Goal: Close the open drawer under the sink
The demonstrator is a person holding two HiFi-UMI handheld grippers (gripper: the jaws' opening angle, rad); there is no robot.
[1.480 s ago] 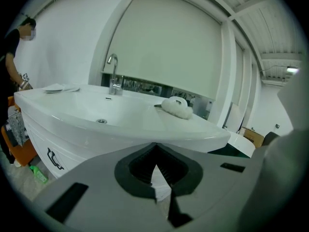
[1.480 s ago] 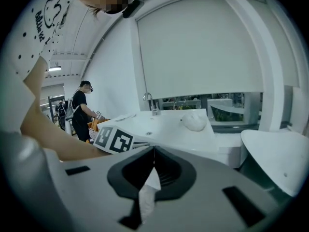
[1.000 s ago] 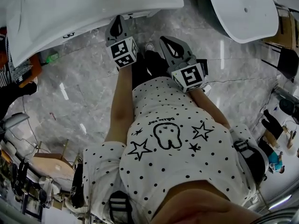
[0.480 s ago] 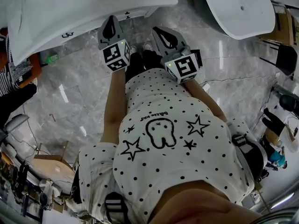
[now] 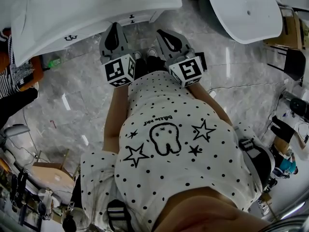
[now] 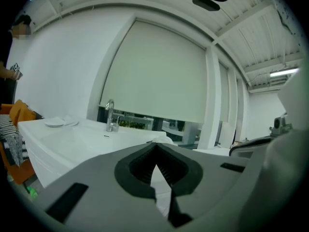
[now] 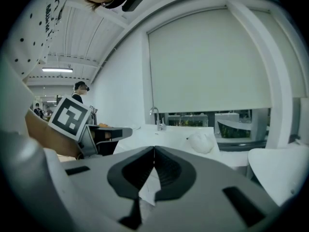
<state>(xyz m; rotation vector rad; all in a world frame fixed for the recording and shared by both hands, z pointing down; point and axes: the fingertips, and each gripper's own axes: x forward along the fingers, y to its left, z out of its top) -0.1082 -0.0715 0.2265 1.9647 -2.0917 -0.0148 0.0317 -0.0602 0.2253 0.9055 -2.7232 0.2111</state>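
The white sink (image 5: 72,13) fills the head view's top left, and a narrow white drawer front (image 5: 130,18) with a small dark handle shows under its rim; whether it stands out I cannot tell. My left gripper (image 5: 116,27) points at that front from just below it, shut and empty. My right gripper (image 5: 162,34) is beside it to the right, also shut and empty. In the left gripper view the basin top (image 6: 82,137) and its chrome tap (image 6: 110,116) lie beyond the closed left gripper (image 6: 156,154). The right gripper (image 7: 154,151) is closed too, facing the tap (image 7: 155,115).
A second white basin (image 5: 251,8) stands at the top right. Another person in striped sleeves (image 5: 14,76) is at the left edge, near a green object (image 5: 53,60) on the grey marble floor (image 5: 87,95). A white lump (image 7: 200,141) rests on the counter.
The left gripper has risen toward the camera and looks larger. The right gripper rose a little. Both stayed shut with nothing in them.
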